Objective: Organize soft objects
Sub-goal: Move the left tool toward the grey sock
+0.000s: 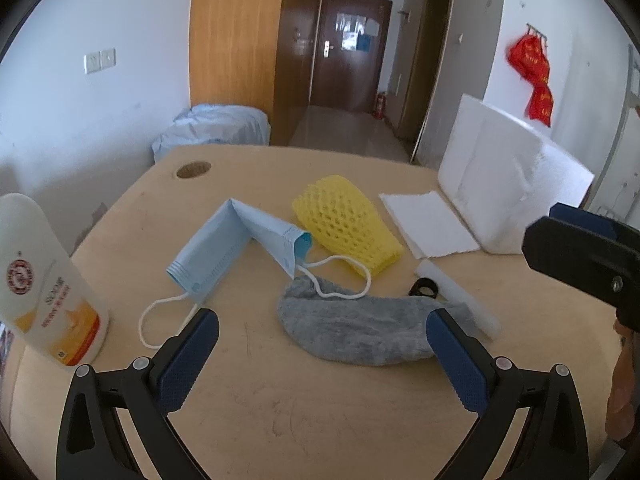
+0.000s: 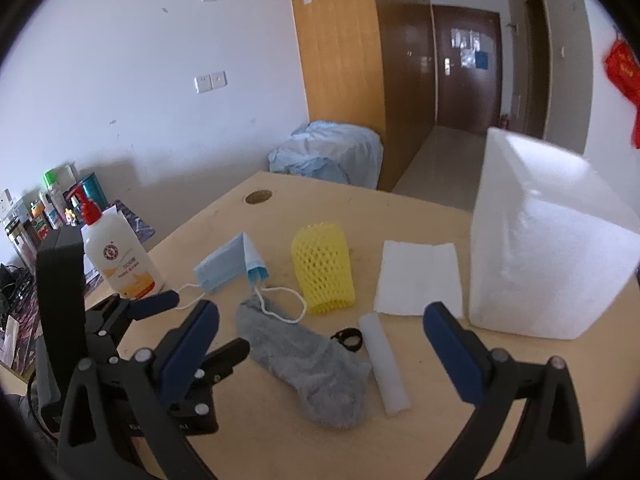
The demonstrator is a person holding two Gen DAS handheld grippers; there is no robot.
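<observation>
Sock, limp and light, lay at 12 o'clock; mid-body pinching was judged best. Both grippers were held wide open, empty.

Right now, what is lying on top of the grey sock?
One white ear loop of the blue face mask drapes over the grey sock's far end. A black ring-like item touches its edge; whether any of it is tucked underneath is hidden.

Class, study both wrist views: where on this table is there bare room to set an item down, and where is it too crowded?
Free: the near strip of the table in front of the grey sock, and the far stretch around the cable hole. Crowded: the middle, where the blue mask, yellow foam net, sock and white foam stick lie close together.
</observation>
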